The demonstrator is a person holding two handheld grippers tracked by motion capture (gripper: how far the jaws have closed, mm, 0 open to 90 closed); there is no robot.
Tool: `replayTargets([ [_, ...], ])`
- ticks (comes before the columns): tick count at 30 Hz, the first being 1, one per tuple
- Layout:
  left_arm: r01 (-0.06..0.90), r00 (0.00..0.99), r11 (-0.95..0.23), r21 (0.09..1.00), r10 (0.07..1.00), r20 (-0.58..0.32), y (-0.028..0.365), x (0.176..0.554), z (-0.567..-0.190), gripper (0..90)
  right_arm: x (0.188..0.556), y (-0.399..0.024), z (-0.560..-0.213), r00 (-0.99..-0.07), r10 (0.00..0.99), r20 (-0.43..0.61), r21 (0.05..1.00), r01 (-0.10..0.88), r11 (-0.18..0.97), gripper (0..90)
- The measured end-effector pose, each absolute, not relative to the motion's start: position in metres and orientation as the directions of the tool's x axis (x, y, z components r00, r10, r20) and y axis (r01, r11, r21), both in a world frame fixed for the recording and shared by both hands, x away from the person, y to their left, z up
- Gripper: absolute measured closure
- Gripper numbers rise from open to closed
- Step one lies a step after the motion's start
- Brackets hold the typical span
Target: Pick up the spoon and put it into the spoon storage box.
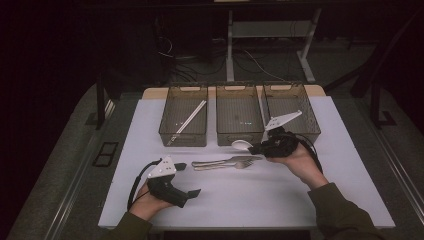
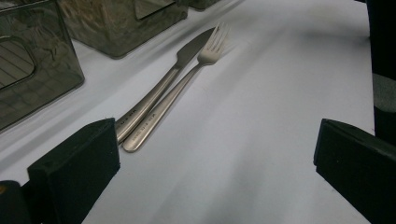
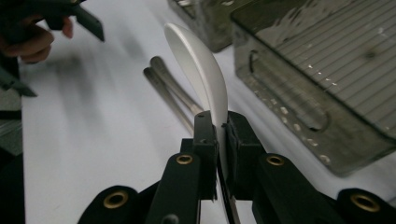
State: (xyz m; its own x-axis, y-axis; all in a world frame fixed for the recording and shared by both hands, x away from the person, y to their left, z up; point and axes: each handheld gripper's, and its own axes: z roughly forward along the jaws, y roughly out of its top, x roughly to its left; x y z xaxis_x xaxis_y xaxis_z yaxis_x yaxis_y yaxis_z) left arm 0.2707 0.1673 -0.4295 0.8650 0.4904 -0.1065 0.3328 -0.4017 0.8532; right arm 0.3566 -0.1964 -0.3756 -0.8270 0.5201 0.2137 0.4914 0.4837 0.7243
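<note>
On the white table, chopsticks binned — right gripper clamps the spoon; knife, fork ahead of the left gripper's spread fingers.

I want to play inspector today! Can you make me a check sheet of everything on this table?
Surface: white table top, on a wooden board.
Job's things: white spoon pinched in the right gripper, lifted above the table; three smoky see-through bins in a row; left bin holds white chopsticks, middle bin and right bin look empty.
Clutter: metal knife and metal fork lying side by side in front of the bins.
Grippers: right one shut on the spoon; left gripper open, holding nothing, low over the table.
Cables: black cable trailing from the left gripper.
Surroundings: dark room, desk legs and floor wires behind.
</note>
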Motion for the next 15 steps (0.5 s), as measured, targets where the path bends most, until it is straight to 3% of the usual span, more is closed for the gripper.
replayTargets([
  [15, 0.315, 0.869, -0.393, 0.864, 0.486, -0.096, 0.165, 0.273, -0.428, 0.0, 0.404, -0.186, -0.356, -0.772, 0.603, 0.202, 0.739, 0.524, 0.424, 83.2],
])
